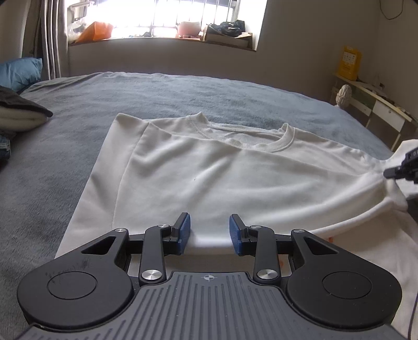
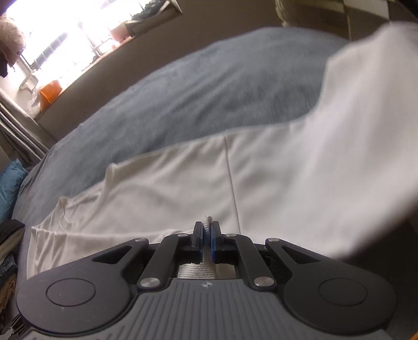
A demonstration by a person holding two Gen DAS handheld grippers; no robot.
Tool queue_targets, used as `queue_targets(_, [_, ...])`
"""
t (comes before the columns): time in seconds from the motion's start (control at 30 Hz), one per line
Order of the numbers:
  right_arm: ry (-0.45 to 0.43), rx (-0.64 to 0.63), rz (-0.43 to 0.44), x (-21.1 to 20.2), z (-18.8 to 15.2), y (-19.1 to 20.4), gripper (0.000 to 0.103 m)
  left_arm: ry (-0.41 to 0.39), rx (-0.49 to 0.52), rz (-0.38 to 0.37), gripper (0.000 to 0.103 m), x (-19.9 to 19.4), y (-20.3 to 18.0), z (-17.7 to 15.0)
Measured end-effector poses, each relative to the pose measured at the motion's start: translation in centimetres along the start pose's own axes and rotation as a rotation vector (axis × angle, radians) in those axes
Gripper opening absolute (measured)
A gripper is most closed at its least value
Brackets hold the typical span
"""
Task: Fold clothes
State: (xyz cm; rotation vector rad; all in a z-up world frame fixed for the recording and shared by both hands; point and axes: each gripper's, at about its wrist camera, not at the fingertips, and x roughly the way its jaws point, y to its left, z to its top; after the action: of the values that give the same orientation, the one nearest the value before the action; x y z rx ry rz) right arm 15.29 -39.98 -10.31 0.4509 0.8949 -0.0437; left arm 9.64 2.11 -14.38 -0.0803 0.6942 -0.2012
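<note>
A bedroom held the scene: a wide bed [image 1: 183,96] under a grey-blue blanket, a bright barred window [image 1: 167,18] beyond it with a cluttered sill. My left claw [image 1: 209,232] sat low at the near edge of the white sweatshirt [image 1: 209,170], its blue pads [image 1: 184,230] standing part-way apart with a fold of the white fabric bulging up between them; I could not tell from that view whether the pads actually pressed on the cloth. My right claw [image 2: 207,235] was closed tight, its blue pads pinching a thin ribbed edge of the sweatshirt [image 2: 183,183], a little tuft of which poked out past the tips. In the left wrist view that right claw [image 1: 399,170] showed at the far right edge, with the cloth drawn up toward it into a tented ridge. Out from the claws, the sweatshirt lay on the middle of the bed, neck opening [image 1: 250,138] away from me, one side already folded in over the body. In the right wrist view, blurred, a sleeve [image 2: 365,78] rose at the right. A blue pillow [image 1: 21,70] and a stack of folded clothes [image 1: 18,112] lay at the bed's left side, grey curtains [image 1: 49,39] hung by the window, and a yellow box [image 1: 348,62] stood on a shelf at the right wall.
</note>
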Motion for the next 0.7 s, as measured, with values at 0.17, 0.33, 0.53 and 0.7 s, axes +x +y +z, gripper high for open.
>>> queue_targets(0.17, [-0.049,-0.037,0.003,0.1,1.9,1.3,0.004,-0.005,-0.006,0.002,0.033,0.6,-0.2,0.6])
queue_targets(0.33, [0.000,-0.079,-0.057,2.8,1.6,0.8,0.005,0.009,0.018,0.014,0.033,1.3,-0.7,0.0])
queue_targets(0.53, [0.018,0.082,0.004,1.8,0.1,-2.2,0.030,0.008,-0.005,0.004,0.033,0.7,-0.1,0.2])
queue_targets(0.7, [0.035,0.035,0.044,-1.0,-1.7,-1.8,0.041,0.010,-0.067,0.001,0.033,0.1,0.9,0.4])
